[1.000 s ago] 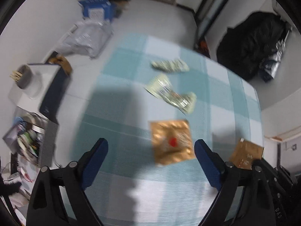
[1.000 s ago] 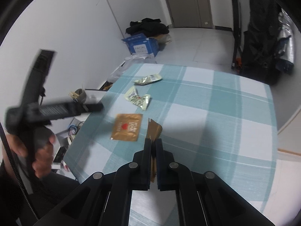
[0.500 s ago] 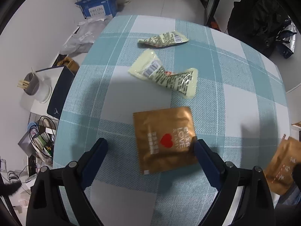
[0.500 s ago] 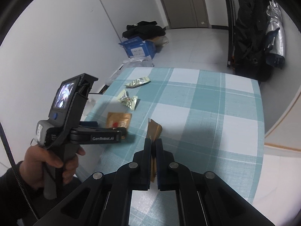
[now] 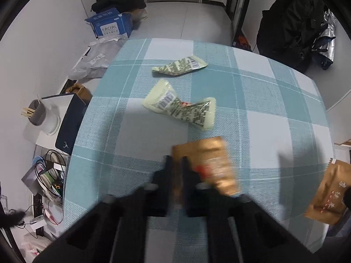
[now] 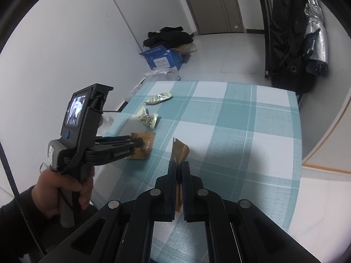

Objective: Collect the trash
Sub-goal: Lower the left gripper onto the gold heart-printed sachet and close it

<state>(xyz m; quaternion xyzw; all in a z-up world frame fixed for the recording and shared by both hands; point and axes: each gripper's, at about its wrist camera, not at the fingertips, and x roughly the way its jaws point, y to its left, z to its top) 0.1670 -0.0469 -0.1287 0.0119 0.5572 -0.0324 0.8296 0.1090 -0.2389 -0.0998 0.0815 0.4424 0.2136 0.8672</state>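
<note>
Gold wrapper (image 5: 210, 164) pinched at its left edge by left gripper (image 5: 176, 164), fingers nearly closed, on checked tablecloth (image 5: 274, 114). Second brown wrapper (image 6: 180, 151) clamped upright in fully closed right gripper (image 6: 178, 168), off surface. Beyond, twisted green wrapper (image 5: 182, 107) straight ahead of left fingers, long axis crosswise; left gripper nearer. Farther, another green wrapper (image 5: 179, 66).

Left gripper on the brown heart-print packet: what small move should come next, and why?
Probably a short lift straight up. The left gripper looks shut on the near-left edge of the brown heart-print packet, which seems to rest on the checked tablecloth; blur leaves the grip uncertain, so a small raise would test it. The right gripper already pinches another brown packet.
</note>
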